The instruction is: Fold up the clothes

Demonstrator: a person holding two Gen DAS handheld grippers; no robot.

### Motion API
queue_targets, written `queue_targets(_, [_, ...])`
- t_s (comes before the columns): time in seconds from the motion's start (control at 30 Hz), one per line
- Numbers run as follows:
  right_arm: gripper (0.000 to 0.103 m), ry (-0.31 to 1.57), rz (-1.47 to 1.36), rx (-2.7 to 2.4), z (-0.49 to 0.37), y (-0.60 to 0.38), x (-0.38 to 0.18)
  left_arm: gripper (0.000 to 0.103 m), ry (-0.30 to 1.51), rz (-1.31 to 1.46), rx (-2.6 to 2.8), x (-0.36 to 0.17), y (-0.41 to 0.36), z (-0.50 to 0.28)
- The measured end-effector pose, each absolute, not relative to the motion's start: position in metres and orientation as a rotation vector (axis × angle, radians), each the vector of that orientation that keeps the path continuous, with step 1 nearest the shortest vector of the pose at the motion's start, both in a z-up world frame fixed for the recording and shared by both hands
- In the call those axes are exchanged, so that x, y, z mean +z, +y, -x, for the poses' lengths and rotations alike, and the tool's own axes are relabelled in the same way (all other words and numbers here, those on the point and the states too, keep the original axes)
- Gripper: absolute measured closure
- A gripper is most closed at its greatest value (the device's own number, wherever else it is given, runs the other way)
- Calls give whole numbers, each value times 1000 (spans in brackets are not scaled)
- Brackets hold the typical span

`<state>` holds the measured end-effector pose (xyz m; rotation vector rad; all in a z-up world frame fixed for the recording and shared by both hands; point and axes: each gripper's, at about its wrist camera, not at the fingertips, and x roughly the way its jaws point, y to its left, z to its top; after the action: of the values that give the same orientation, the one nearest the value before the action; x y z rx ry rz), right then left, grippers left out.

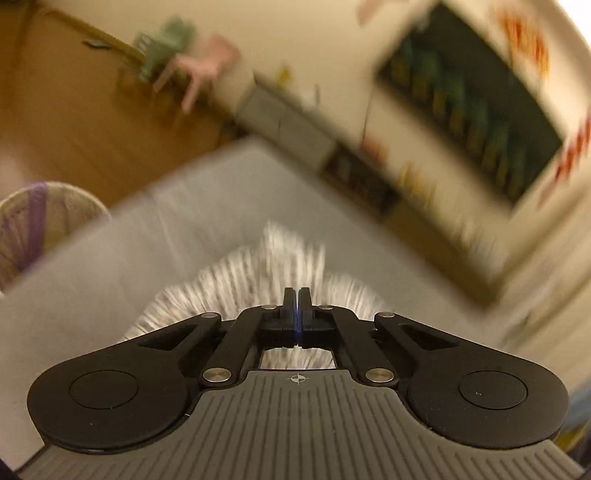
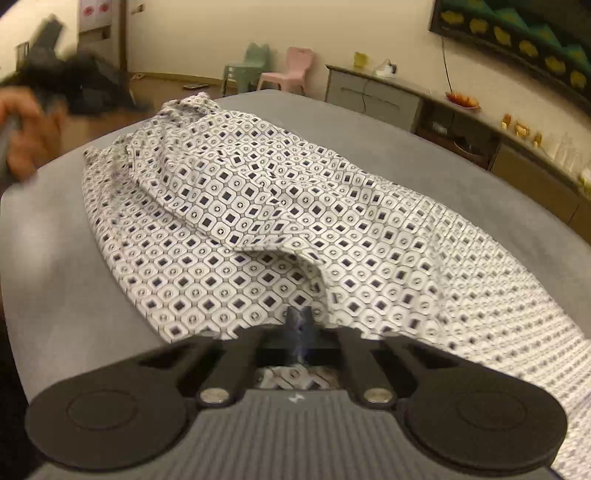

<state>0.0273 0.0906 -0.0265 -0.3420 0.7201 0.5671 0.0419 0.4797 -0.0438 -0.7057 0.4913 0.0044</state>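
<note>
A white garment [image 2: 280,206] printed with small dark squares lies spread and rumpled on a grey padded surface [image 2: 55,240]. My right gripper [image 2: 300,319] is at the garment's near edge. Its fingers are closed together on the cloth, and a raised fold stands just ahead of the tips. In the left wrist view, which is blurred, my left gripper [image 1: 297,295] has its fingers pressed together. The garment [image 1: 236,280] bunches right around its tips and shows beneath them. The right wrist view shows a hand [image 2: 26,136] holding that left gripper [image 2: 55,74] at the garment's far left end.
A fan [image 1: 40,221] stands on the wooden floor to the left of the grey surface. Green [image 2: 247,70] and pink [image 2: 291,72] small chairs stand by the far wall. A low cabinet [image 2: 373,96] with small items runs along the right wall under a dark picture [image 2: 517,33].
</note>
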Motion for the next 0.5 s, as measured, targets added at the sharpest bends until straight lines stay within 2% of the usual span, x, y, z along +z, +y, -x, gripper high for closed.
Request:
queue_targets(0.1, [100,694,395,626,-10,86,-23,103,536,850,86,-66,519,-27])
queue_targets(0.13, [96,689,422,612,-8,86,-26,103,574,878,114,-77,524,-28])
queue_targets(0.2, [75,652,452,548,-8,84,-32,103,605,840,137,-80,516,-33])
queue_targets(0.23, [53,638,448,516,-9,83,-34,98,610,811,139,-79,510,-36])
queue_targets(0.27, [46,626,437,495,-11,83,-35,83,603,782,129,-76,502,-38])
queue_targets(0.3, [46,620,431,484,-13,82,-36,60,590,739,118,-72,492,-43])
queue_targets(0.33, [45,625,436,478,-15,84,-38,50,586,683,113,-68,480,-51])
queue_targets(0.43, [45,628,454,482,-18,83,-42,41,641,508,85,-68,447,-69])
queue_targets(0.5, [48,632,449,502,-23,81,-44,40,682,428,48,-74,426,-83])
